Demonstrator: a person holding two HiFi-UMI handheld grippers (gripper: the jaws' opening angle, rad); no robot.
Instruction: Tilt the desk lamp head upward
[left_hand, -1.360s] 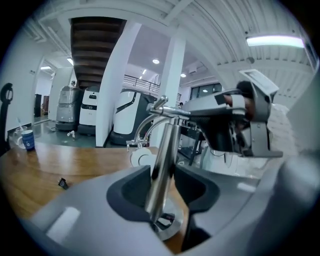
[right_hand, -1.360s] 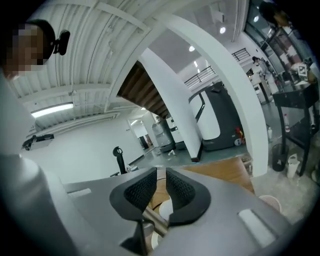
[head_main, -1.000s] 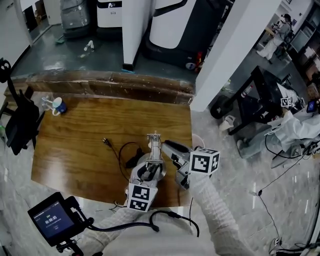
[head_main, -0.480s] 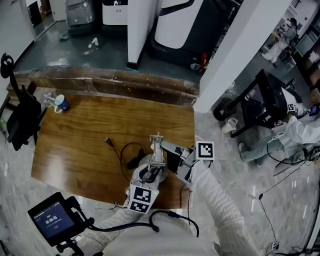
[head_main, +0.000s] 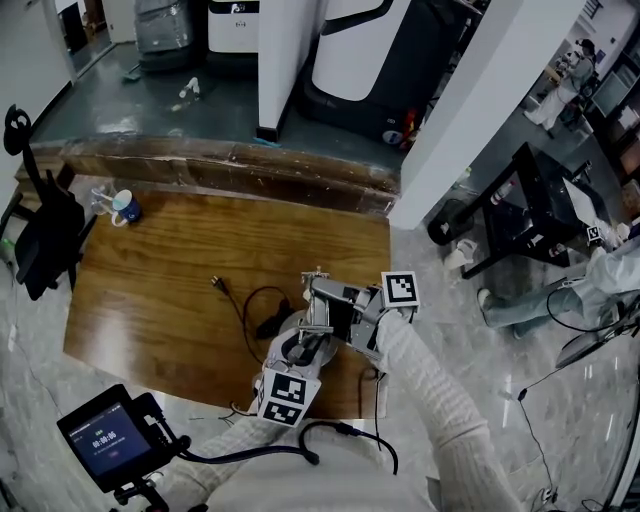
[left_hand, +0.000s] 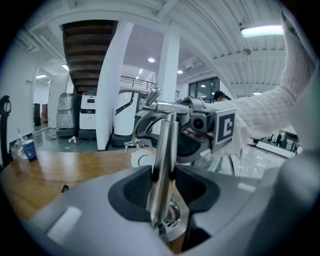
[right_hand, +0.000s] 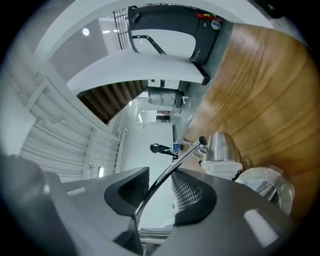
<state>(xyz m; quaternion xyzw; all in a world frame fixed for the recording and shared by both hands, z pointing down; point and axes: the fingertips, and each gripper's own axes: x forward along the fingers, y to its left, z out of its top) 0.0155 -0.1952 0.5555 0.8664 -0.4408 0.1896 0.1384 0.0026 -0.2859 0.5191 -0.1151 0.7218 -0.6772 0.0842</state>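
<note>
Wooden tabletop (head_main: 150, 290), left gripper (left_hand: 162, 185) clamps chrome lamp pole (left_hand: 165, 145), right gripper (right_hand: 160, 192) opening around curved neck (right_hand: 170, 172); releasing I'd guess, back off gently.

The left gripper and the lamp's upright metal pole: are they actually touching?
Touching. The left gripper view shows the left gripper closed on the lamp's pole: both dark pads press against its sides, with no gap on either side.
</note>
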